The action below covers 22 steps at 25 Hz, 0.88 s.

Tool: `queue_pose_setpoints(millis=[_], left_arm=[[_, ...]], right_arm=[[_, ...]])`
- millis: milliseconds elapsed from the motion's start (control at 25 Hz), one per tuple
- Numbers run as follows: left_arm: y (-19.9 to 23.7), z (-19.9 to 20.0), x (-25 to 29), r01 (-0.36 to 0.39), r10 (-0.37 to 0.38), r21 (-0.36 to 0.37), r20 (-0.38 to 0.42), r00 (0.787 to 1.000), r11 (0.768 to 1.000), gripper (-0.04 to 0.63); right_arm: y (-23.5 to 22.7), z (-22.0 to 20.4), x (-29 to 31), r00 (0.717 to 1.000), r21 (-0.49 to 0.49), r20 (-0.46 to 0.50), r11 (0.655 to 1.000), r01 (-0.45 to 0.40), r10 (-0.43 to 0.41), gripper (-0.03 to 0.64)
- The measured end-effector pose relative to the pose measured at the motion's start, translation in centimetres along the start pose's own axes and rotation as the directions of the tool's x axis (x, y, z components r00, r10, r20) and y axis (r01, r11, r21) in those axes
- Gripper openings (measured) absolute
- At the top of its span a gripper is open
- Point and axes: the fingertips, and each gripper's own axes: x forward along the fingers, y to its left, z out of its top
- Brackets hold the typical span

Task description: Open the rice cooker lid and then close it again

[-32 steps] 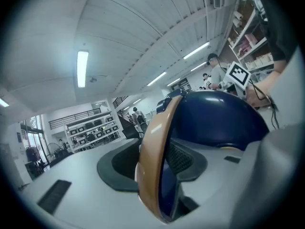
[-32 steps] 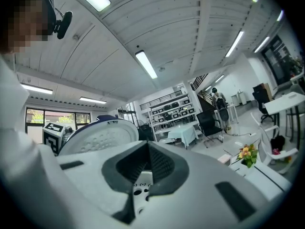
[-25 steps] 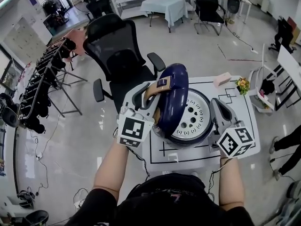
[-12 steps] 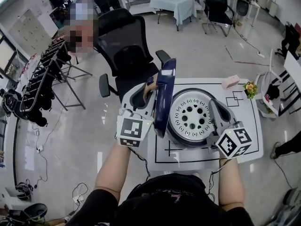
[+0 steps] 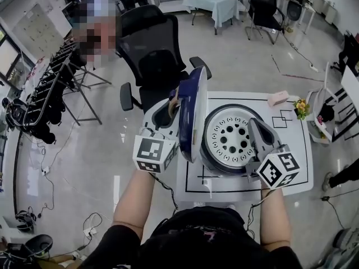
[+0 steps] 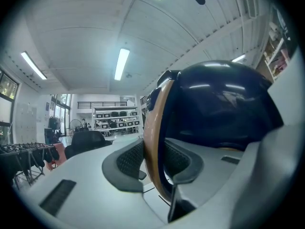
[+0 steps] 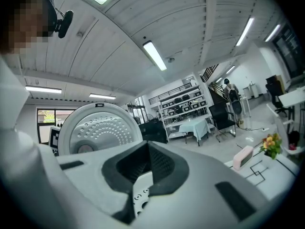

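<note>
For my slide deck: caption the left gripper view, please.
Left gripper, jaws just closed tighter, pinches the tan handle of the upright dark blue rice cooker lid.

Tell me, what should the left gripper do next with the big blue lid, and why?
Probably swing the lid back down onto the rice cooker. The lid stands upright, the white inner plate shows, and the left gripper, whose jaws have just been closing, pinches the tan handle.

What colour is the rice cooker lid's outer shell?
The domed rice cooker lid is glossy navy blue; clearest in left gripper view.
</note>
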Motion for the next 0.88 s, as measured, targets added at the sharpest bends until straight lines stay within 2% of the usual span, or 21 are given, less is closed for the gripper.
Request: queue_pose_setpoints(millis=[240,480,680,880], left_arm=[[0.4,-0.2,-0.4,-0.02,0.02,-0.001,-0.002,1.0,1.0,0.125],[0.8,-1.3,-1.6,-0.071,0.07,-0.032,-0.039,0.997,0.997,0.205],[1.2,-1.5,-4.8,-0.15,0.147,-0.057,-0.056,0.988,0.987,0.253],[0.2,-0.6,-9.2,-0.257,0.253,-0.066,-0.067,0.965,0.964,0.267]], right_arm=[[0.9,-0.1,-0.1,1.0,-0.001,-0.001,1.0,-0.013,0.013,0.002],[1.1,0.2,-1.0,1.0,-0.004,0.007,1.0,-0.024,0.024,0.002],[2.0,0.2,-2.4,0.998,-0.011,0.004,0.997,-0.07,0.07,0.002],[3.1,0.6,-4.3,0.989,-0.019,-0.01,0.989,-0.145,0.144,0.002]])
